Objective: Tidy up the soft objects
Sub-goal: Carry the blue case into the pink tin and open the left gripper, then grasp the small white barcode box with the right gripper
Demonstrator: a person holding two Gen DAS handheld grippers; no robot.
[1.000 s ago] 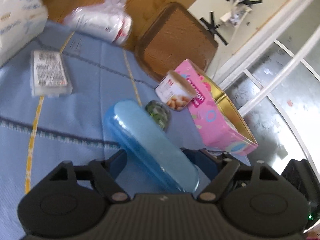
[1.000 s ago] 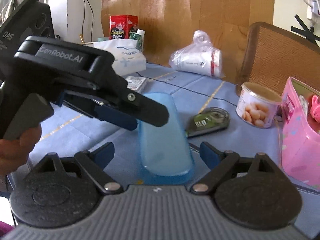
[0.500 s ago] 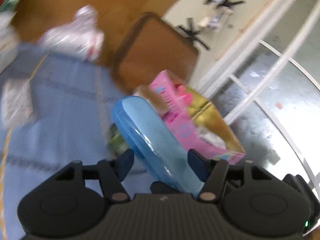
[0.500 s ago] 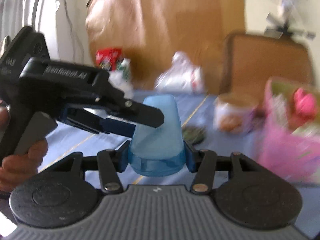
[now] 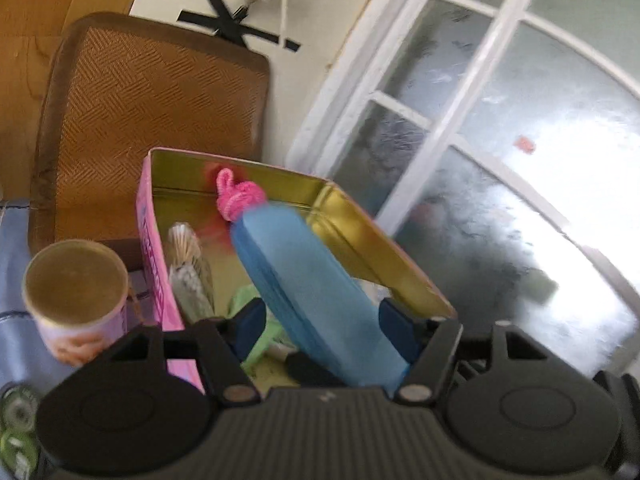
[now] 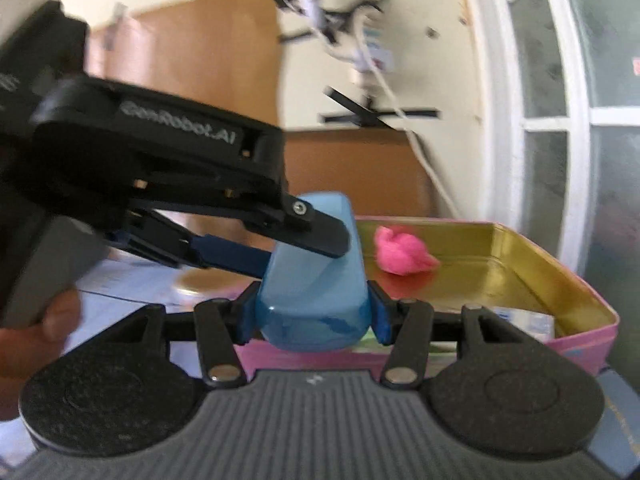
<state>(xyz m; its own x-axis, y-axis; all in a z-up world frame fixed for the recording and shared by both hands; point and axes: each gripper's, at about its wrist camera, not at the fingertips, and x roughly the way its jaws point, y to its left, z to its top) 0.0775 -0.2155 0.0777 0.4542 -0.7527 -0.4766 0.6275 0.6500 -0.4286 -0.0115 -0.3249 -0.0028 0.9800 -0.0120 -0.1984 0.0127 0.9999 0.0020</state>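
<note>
Left wrist: left hand-held gripper (image 5: 320,322) sits around the blue soft case (image 5: 308,292), fingers (image 5: 248,326) spread slightly wider than it, contact unclear. Case hangs tilted over the open pink tin (image 5: 154,248), pink knit piece (image 5: 238,196) at the far wall. Can (image 5: 74,296) just beside the tin.

Right wrist: right hand-held gripper (image 6: 312,318) clamped on the case's near end. Lower flat, clear the rim, release both together. Left unit reads "GenRobot.AI".

"GenRobot.AI" stands on the left tongs (image 6: 308,236).
</note>
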